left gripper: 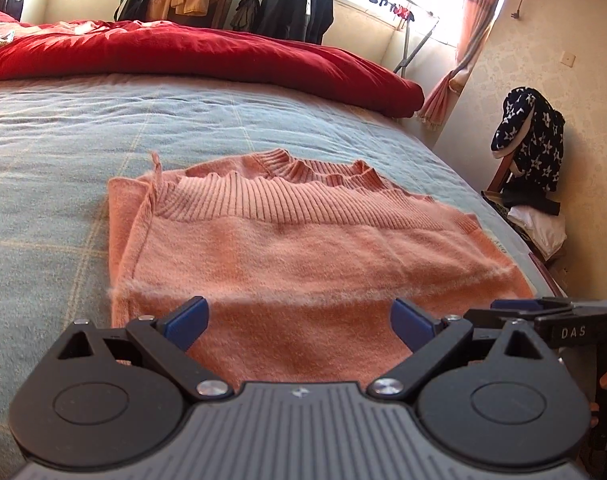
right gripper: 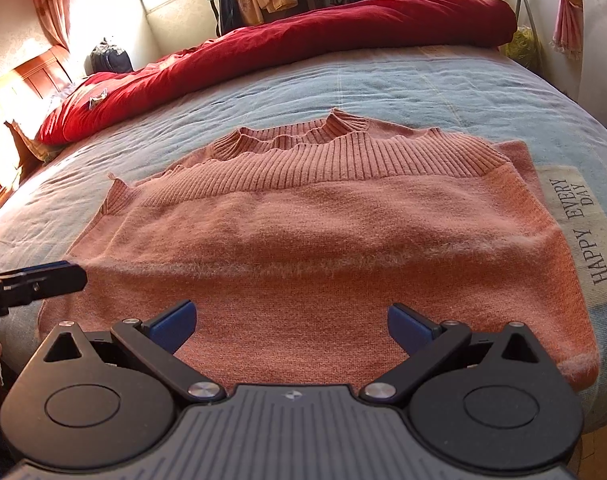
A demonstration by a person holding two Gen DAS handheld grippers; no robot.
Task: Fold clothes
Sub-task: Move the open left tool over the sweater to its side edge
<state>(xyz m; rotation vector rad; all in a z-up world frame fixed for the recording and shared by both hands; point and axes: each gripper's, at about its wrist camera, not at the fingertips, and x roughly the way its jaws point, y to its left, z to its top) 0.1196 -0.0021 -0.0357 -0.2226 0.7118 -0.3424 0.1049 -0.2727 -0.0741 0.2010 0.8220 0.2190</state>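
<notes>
A salmon-pink knitted sweater (left gripper: 295,248) (right gripper: 323,220) lies folded flat on the bed, its ribbed hem and collar at the far side. My left gripper (left gripper: 299,320) hovers open over the sweater's near edge, nothing between its blue pads. My right gripper (right gripper: 291,322) is also open above the near part of the sweater and holds nothing. The right gripper's black finger (left gripper: 543,312) shows at the right edge of the left wrist view. In the right wrist view, the left gripper's finger (right gripper: 43,278) pokes in from the left.
The bed has a light blue checked cover (left gripper: 63,168) with a "HAPPY EVERY DAY" patch (right gripper: 583,224). A red duvet (left gripper: 183,56) is bunched along the far side. A chair with star-patterned clothing (left gripper: 531,140) stands at the right; a clothes rack (left gripper: 295,0) stands by the window.
</notes>
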